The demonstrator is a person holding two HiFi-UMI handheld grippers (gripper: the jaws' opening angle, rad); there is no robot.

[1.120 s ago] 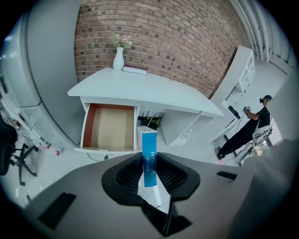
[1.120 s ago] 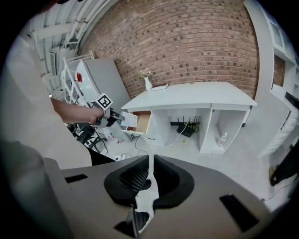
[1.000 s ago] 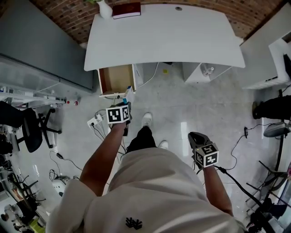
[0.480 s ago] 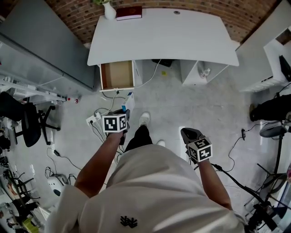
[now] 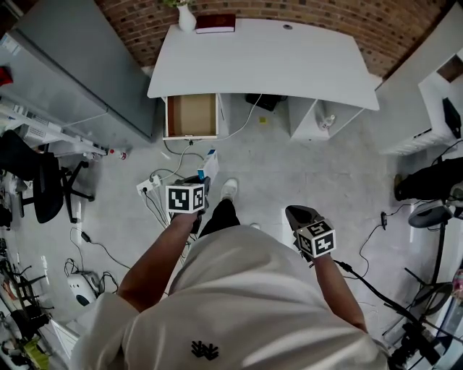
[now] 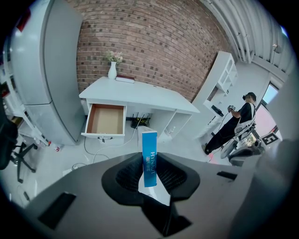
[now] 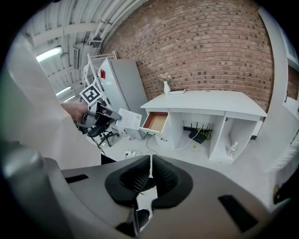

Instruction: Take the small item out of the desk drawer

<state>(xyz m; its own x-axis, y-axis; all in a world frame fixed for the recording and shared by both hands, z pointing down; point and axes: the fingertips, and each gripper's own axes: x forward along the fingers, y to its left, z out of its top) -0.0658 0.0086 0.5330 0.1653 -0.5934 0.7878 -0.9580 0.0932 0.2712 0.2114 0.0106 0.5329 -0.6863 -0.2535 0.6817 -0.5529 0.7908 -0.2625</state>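
Observation:
My left gripper [image 6: 148,173] is shut on a small blue and white box [image 6: 149,158], held upright between the pads. In the head view the left gripper [image 5: 205,181] holds the box [image 5: 210,164] out over the floor, well short of the desk. The desk drawer [image 5: 192,115] hangs open under the left end of the white desk [image 5: 268,58]; its wooden inside [image 6: 105,119] looks empty. My right gripper [image 7: 150,174] is shut with nothing between its jaws, low at the person's right side [image 5: 298,217].
A white vase [image 5: 187,18] and a dark red book [image 5: 215,23] sit at the desk's back left. A power strip and cables [image 5: 150,189] lie on the floor below the drawer. A grey cabinet [image 5: 87,72] stands left, white shelving [image 5: 434,101] right. Another person [image 6: 236,123] stands far right.
The person has stepped back from the desk; the left gripper has drawn away from the open drawer with the box still in it. The right gripper stays low at the side.

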